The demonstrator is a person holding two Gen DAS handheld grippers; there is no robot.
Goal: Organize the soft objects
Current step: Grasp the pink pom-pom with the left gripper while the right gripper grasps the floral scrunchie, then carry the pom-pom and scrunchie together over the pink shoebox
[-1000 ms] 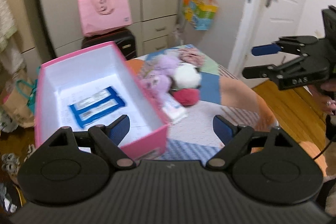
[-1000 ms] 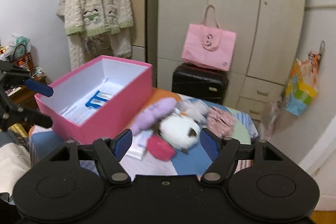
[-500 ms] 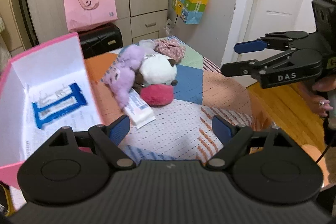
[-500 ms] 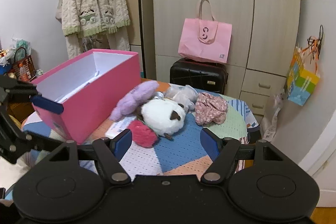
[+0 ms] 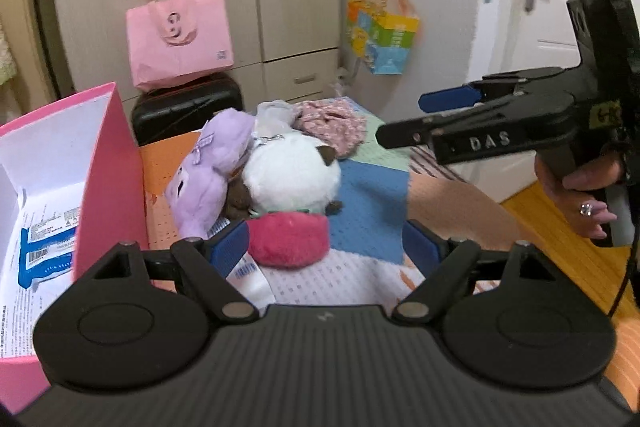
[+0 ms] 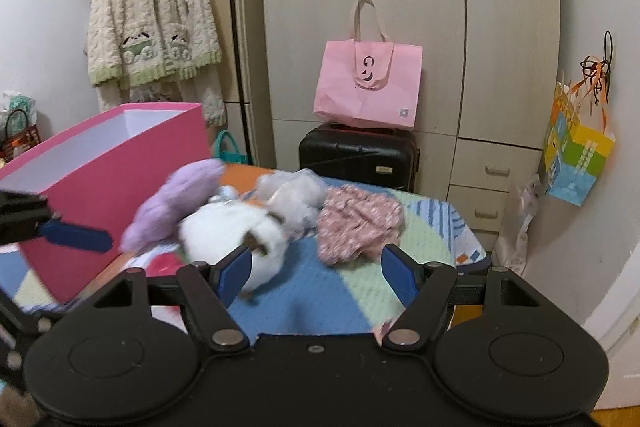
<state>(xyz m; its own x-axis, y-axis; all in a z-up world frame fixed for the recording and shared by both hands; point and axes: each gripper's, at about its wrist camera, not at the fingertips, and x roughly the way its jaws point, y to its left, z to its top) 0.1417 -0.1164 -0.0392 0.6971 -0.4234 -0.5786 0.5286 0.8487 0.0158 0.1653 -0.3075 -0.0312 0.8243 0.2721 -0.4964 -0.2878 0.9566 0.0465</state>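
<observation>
Two grippers hover over the desk point(image 5: 372, 219), jaws spread, nothing between them. Left gripper point(image 5: 326, 247) sits just short of the red plush pouch point(image 5: 289, 239); its jaws have just narrowed slightly. Right gripper point(image 6: 314, 271) faces the white plush point(image 6: 234, 233). Purple plush point(image 5: 210, 167) lies touching the white one, beside the pink box point(image 5: 108, 179). Behind them: grey plush point(image 6: 294, 195), floral cloth point(image 6: 356, 223). Farther back: black suitcase point(image 6: 356, 155), pink bag point(image 6: 368, 85) on it.

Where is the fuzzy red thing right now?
In the left wrist view, the fuzzy red thing lies on the table just in front of the white plush.
</observation>
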